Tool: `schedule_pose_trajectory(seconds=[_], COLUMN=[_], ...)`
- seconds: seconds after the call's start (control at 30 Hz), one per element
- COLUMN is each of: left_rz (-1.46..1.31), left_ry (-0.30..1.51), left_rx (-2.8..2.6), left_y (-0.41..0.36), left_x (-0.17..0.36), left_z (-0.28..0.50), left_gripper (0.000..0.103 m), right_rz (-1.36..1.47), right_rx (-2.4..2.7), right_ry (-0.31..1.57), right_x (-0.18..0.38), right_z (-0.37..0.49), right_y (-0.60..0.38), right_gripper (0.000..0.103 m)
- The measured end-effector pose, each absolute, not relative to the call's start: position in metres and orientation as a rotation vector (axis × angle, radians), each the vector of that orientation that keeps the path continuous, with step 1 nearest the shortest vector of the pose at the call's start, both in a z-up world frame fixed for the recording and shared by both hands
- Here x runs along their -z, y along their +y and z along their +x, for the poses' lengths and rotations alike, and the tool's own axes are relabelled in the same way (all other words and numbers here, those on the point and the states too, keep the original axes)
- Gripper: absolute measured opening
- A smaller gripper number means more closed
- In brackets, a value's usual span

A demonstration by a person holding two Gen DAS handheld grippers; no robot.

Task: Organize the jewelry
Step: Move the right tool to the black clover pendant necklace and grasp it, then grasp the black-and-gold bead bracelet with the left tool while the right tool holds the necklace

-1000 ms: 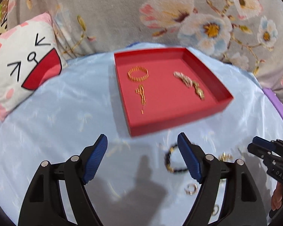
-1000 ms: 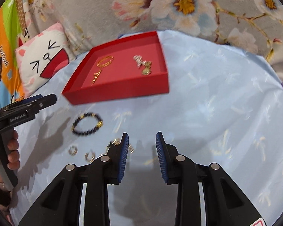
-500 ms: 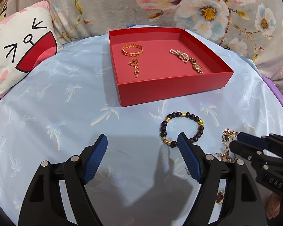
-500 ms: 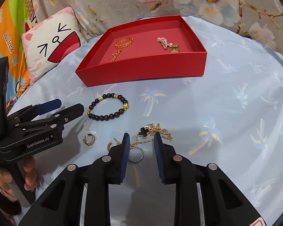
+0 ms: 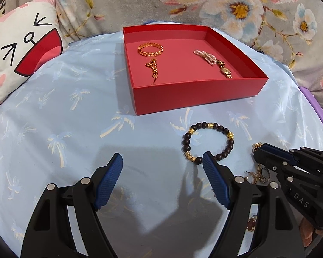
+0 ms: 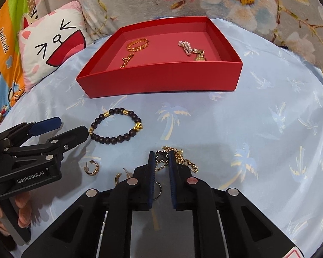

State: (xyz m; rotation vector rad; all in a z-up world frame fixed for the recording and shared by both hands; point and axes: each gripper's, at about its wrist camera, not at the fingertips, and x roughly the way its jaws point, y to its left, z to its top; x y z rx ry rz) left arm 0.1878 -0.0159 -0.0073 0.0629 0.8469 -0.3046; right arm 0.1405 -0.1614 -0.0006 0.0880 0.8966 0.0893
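Since half second ago, our right gripper [image 6: 161, 158] narrowed around clover necklace [image 6: 162, 156], not yet clenched; left gripper [image 5: 162, 161] released. Next: clench, lift, carry to red tray [image 6: 161, 79].

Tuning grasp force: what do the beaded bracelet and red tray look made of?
beaded bracelet: dark round beads with a dull sheen, possibly wood or stone, spaced by shiny gold-coloured metal-looking beads. red tray: matte, thin flat walls with crisp folded corners, likely cardboard.

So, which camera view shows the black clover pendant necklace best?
The right wrist view. There the black clover pendant sits between the right gripper's narrowly parted fingers, its gold chain beside them on the cloth. In the left wrist view the right gripper covers the pendant; only bits of chain show.
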Motion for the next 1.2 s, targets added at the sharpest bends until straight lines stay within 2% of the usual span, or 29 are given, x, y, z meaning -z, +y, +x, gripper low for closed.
schedule_pose_trajectory(seconds=[0.67, 0.73, 0.8, 0.87, 0.93, 1.03, 1.1, 1.2], left_rz=[0.126, 0.112, 0.11, 0.106, 0.127, 0.133, 0.126, 0.119], left_ry=[0.844, 0.843, 0.863, 0.889, 0.877, 0.873, 0.873, 0.876], left_rx=[0.358, 0.337, 0.323, 0.322, 0.311, 0.318, 0.332, 0.353], left_y=[-0.049, -0.049, -0.049, -0.048, -0.049, -0.049, -0.047, -0.045], left_x=[0.005, 0.004, 0.006, 0.011, 0.011, 0.011, 0.011, 0.011], left_z=[0.193, 0.198, 0.206, 0.213, 0.214, 0.215, 0.215, 0.215], left_gripper=[0.074, 0.072, 0.061, 0.054, 0.051, 0.03, 0.009, 0.007], right_rz=[0.17, 0.174, 0.176, 0.176, 0.176, 0.183, 0.182, 0.185], right_rx=[-0.031, -0.027, -0.025, -0.028, -0.03, -0.037, -0.04, -0.048], right_ry=[0.865, 0.865, 0.865, 0.868, 0.87, 0.873, 0.873, 0.867], right_x=[-0.009, -0.008, -0.008, -0.007, -0.006, -0.005, -0.005, -0.007], right_z=[0.108, 0.107, 0.107, 0.108, 0.109, 0.109, 0.11, 0.11], right_y=[-0.208, -0.211, -0.212, -0.213, -0.213, -0.212, -0.212, -0.211], right_gripper=[0.011, 0.011, 0.011, 0.011, 0.011, 0.011, 0.011, 0.011])
